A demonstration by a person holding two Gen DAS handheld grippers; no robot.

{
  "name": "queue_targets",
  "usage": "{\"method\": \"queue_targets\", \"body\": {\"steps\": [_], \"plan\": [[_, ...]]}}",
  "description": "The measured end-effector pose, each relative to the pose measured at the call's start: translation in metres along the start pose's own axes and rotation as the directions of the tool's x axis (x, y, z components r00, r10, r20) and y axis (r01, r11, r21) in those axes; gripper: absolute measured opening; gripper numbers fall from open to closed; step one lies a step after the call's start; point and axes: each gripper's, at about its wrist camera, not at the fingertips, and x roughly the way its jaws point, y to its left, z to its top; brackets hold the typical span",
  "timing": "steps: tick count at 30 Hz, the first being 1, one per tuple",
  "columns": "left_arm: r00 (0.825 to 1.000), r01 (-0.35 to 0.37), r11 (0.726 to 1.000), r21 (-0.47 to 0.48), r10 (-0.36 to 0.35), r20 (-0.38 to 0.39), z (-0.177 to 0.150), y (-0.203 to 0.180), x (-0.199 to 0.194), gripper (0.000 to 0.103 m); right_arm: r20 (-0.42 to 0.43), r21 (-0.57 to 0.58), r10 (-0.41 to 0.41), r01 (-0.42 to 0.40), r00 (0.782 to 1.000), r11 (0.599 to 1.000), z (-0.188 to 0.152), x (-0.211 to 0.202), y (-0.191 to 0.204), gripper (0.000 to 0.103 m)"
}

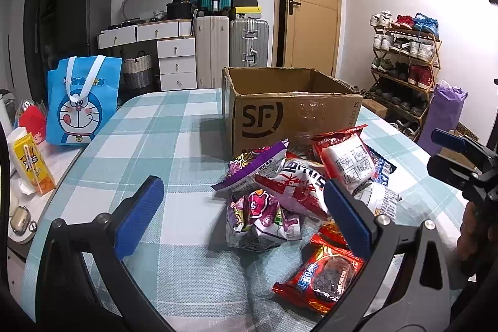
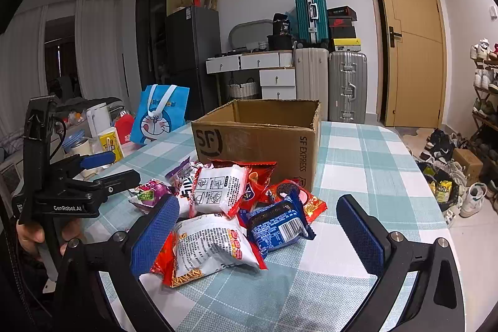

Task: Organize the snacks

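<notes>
Snack pile [image 2: 230, 210]: loose heap of packets on the bench [image 2: 358, 176], touching the front of the cardboard box; none seen inside the box.
Packets: white-and-red noodle bag [image 2: 211, 251] nearest right gripper, blue packet [image 2: 277, 226] beside it, white packet with red ends [image 2: 218, 192] on top, purple bags [image 1: 261, 213] on left side, red cookie packet [image 1: 323, 279] nearest left gripper.
Cardboard box [image 1: 292, 114]: SF-marked, top open, upright behind the pile; visible inner walls bare, floor hidden.
Left gripper [image 1: 242, 217]: jaws spread wide, holding nothing, hovering over purple bags.
Right gripper [image 2: 258, 235]: jaws spread wide, holding nothing, above noodle bag and blue packet.
Blue cartoon tote [image 1: 82, 101]: upright at far left edge, contents hidden.
Yellow drink carton [image 1: 32, 164]: beside tote, off the checked cloth.
</notes>
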Motion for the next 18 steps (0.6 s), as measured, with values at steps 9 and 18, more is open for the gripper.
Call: {"method": "queue_targets", "body": {"steps": [9, 18], "plan": [[1.0, 0.013, 1.0, 0.011, -0.013, 0.006, -0.0004, -0.0081, -0.0033, 0.102, -0.005, 0.002, -0.001, 0.001, 1.0, 1.0, -0.0029, 0.0023, -0.0002, 0.103], [1.0, 0.025, 0.999, 0.02, -0.025, 0.009, -0.0006, -0.0061, -0.0041, 0.102, -0.006, 0.003, -0.004, 0.004, 1.0, 1.0, -0.0032, 0.0004, -0.0013, 0.103]]}}
